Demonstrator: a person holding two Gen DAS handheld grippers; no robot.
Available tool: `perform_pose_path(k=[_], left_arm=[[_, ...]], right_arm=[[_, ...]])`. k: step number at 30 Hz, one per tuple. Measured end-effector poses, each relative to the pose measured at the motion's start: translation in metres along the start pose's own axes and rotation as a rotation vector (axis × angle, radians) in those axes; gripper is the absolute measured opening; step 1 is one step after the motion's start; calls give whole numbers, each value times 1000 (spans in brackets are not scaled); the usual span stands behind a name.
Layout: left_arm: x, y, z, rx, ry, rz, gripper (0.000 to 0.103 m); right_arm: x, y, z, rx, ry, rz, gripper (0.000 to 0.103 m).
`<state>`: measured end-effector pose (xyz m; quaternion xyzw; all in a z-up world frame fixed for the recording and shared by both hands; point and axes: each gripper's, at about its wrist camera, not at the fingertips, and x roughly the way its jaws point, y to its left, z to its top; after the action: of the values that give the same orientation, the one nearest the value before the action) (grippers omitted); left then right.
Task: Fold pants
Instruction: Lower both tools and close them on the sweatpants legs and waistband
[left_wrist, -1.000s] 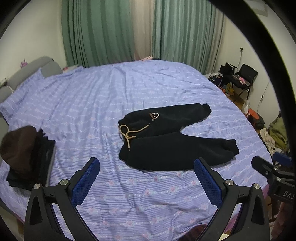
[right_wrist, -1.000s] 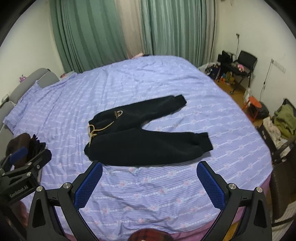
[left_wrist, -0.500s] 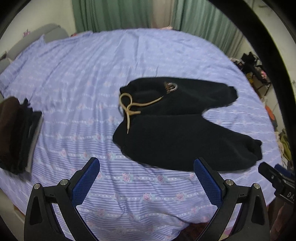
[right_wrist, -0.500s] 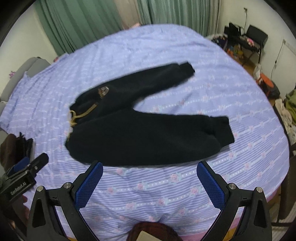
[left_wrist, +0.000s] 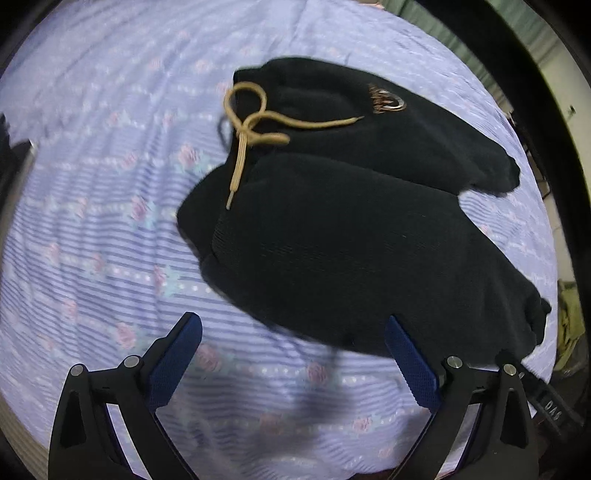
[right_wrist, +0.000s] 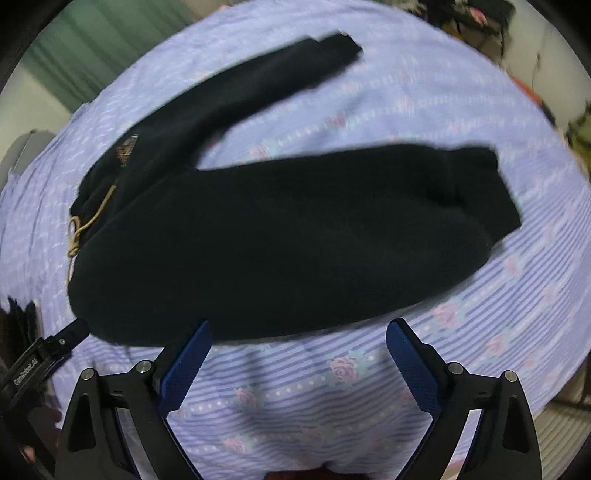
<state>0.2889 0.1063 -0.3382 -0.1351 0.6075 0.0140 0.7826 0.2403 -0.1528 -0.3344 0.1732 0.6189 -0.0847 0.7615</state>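
Observation:
Black fleece pants lie flat on the lilac striped bedsheet, legs spread apart, with a tan drawstring tied at the waist. My left gripper is open and points steeply down at the near edge of the waist end, holding nothing. In the right wrist view the pants fill the middle, the near leg running to the right. My right gripper hangs just in front of that leg's near edge. Its jaws are closing slightly but still stand wide, with only sheet between them.
A pile of dark clothes lies on the bed at the left. The other gripper's body shows at the lower left. Green curtains and floor clutter lie beyond the bed's far and right edges.
Both grippers have come down and tilted toward the bed, so the pants now fill each view. The pants have not moved.

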Motion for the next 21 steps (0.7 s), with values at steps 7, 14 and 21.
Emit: perform_pose_path(k=[7,14,21], left_arm=[[32,15,7,-115,84,-94,92],[37,12,22,-137,66,-109,70],[-2,12,27,-116,14,-98,21]], right_arm=[[33,-17,2,110,40,39,90],[38,-42,31,254,-29,11,76],[7,-23,45,165,-108,-82,23]])
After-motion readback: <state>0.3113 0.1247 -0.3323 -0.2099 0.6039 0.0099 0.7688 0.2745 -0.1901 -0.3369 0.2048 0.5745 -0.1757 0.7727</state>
